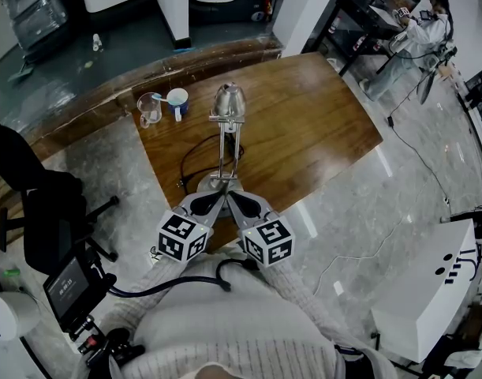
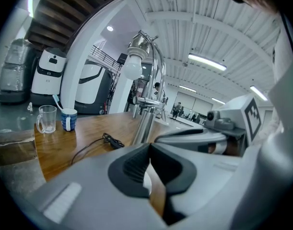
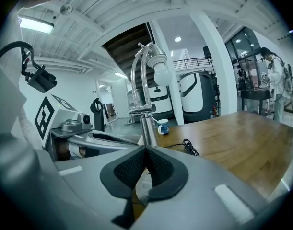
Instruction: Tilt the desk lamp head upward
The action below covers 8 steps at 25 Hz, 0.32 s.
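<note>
You look to be at the start: your left gripper (image 1: pixel 214 201) and right gripper (image 1: pixel 235 200) sit closed and empty near the lamp base (image 1: pixel 212 185) on the table (image 1: pixel 319 133), so next raise one, open it, and take the lamp head (image 1: pixel 229 99) above.

We're getting even, cool indoor light here, mostly from ceiling strip lights (image 2: pixel 207 61) above and behind the desk lamp (image 1: pixel 227 105). The wooden table (image 1: pixel 319 133) around the lamp has a soft sheen, and the polished floor (image 1: pixel 414 188) right of it throws bright streaks. Shadows are faint. Both gripper views are heavy fisheye with black corners. The foreground below the lamp goes blurry, but the lamp itself is sharp.
</note>
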Tool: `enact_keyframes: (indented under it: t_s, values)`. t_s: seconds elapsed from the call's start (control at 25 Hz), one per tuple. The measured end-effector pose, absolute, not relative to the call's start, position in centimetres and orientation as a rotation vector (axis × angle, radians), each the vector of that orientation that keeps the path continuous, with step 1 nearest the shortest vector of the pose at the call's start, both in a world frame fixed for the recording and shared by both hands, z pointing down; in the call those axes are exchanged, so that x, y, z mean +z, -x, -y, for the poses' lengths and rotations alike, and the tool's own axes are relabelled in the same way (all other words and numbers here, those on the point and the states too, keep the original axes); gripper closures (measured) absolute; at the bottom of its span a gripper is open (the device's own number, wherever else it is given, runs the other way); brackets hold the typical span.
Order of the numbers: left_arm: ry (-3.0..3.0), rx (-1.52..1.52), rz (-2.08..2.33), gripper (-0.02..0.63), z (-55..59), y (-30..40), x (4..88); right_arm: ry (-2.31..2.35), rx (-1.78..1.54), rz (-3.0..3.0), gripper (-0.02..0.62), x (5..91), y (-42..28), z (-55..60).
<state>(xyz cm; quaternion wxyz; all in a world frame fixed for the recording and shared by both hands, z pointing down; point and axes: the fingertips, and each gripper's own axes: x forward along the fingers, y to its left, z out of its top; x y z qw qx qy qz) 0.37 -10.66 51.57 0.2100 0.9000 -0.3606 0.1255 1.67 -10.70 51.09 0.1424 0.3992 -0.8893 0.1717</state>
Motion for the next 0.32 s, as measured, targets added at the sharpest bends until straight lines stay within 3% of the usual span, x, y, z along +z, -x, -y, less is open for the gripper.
enact_keyframes:
  t_s: [0.32]
  values:
    - [-2.503, 0.346, 1.007, 0.598, 10.81, -0.46, 51.34, -1.147, 0.499, 2.558, 0.597, 51.16, -1.84, 10.76]
